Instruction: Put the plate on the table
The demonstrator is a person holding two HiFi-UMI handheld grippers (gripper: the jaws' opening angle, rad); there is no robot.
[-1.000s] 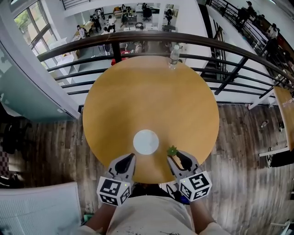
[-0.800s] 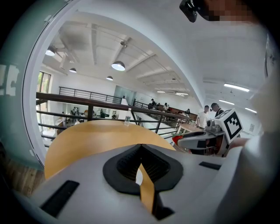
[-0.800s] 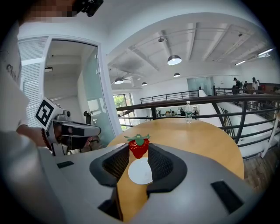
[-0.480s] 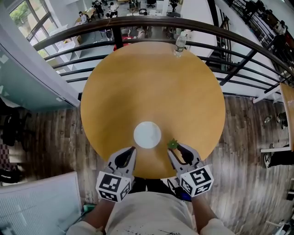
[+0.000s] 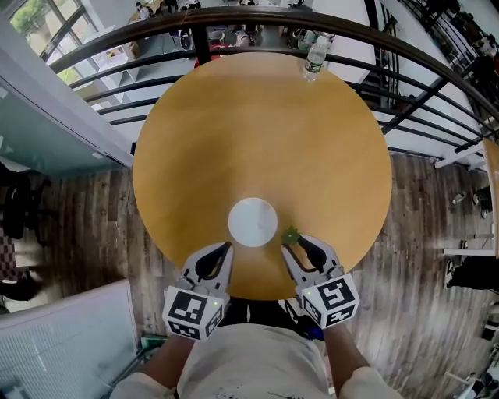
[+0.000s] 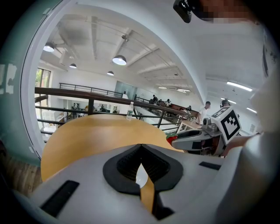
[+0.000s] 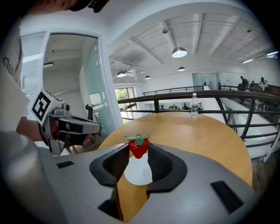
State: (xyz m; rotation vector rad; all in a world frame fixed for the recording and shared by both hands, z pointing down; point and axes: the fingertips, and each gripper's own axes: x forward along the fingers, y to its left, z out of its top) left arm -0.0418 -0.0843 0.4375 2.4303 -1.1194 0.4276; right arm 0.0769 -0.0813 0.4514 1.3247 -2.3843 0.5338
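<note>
A white plate (image 5: 252,222) lies flat on the round wooden table (image 5: 257,132), near its front edge. My right gripper (image 5: 289,243) is just right of the plate and shut on a red strawberry (image 7: 138,147) with a green top (image 5: 291,234). In the right gripper view the plate (image 7: 139,171) shows below the berry, between the jaws. My left gripper (image 5: 225,249) hovers at the plate's front left, jaws shut with nothing in them. Through its narrow slit in the left gripper view I see a sliver of the plate (image 6: 141,175).
A clear water bottle (image 5: 314,56) stands at the table's far edge, by a dark metal railing (image 5: 234,19) that curves behind it. Wooden floor (image 5: 421,234) surrounds the table. A white slatted panel (image 5: 62,343) is at the lower left.
The head view has tipped, so the table and plate sit higher in the picture. Both grippers keep their places just in front of the plate, the strawberry a touch nearer to it.
</note>
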